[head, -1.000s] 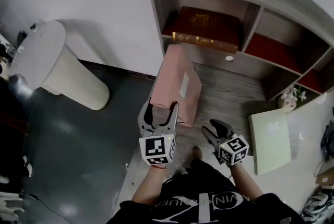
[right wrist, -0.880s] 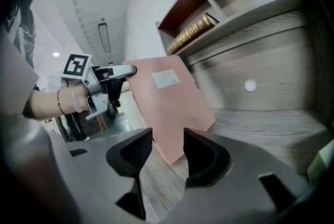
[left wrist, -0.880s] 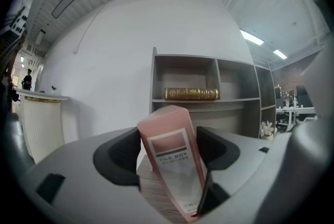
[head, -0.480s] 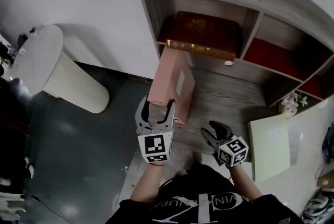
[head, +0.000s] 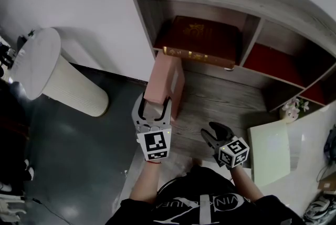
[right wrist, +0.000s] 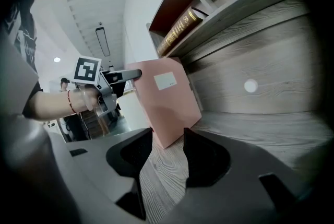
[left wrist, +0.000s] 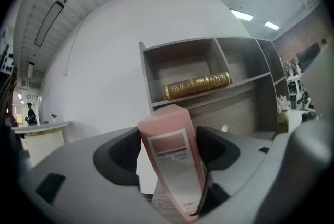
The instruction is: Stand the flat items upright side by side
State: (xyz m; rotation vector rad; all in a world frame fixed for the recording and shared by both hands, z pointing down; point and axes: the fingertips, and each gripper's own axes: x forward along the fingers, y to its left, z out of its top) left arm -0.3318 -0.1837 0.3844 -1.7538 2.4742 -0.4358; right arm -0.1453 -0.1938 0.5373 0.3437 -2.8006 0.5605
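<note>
Left tongs (head: pixel 153 106) clamp pink rectangular file box (head: pixel 164 81) on grey wood worktop (head: pixel 226 98); right tongs (head: pixel 210 132) narrowly apart, empty

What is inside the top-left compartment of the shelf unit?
One dark red book lies flat there, gold spine outward. Anything behind or beneath it is covered. The pink file box, clamped in the left gripper, stands outside, lower down.

On the white label of the pink file box (left wrist: pixel 169 160): "FILE BOX", smaller lines beneath illegible. Gold lettering on the spine of the dark red book (left wrist: pixel 197 84) and white print on the shirt (head: pixel 202 203) too unclear to read.
</note>
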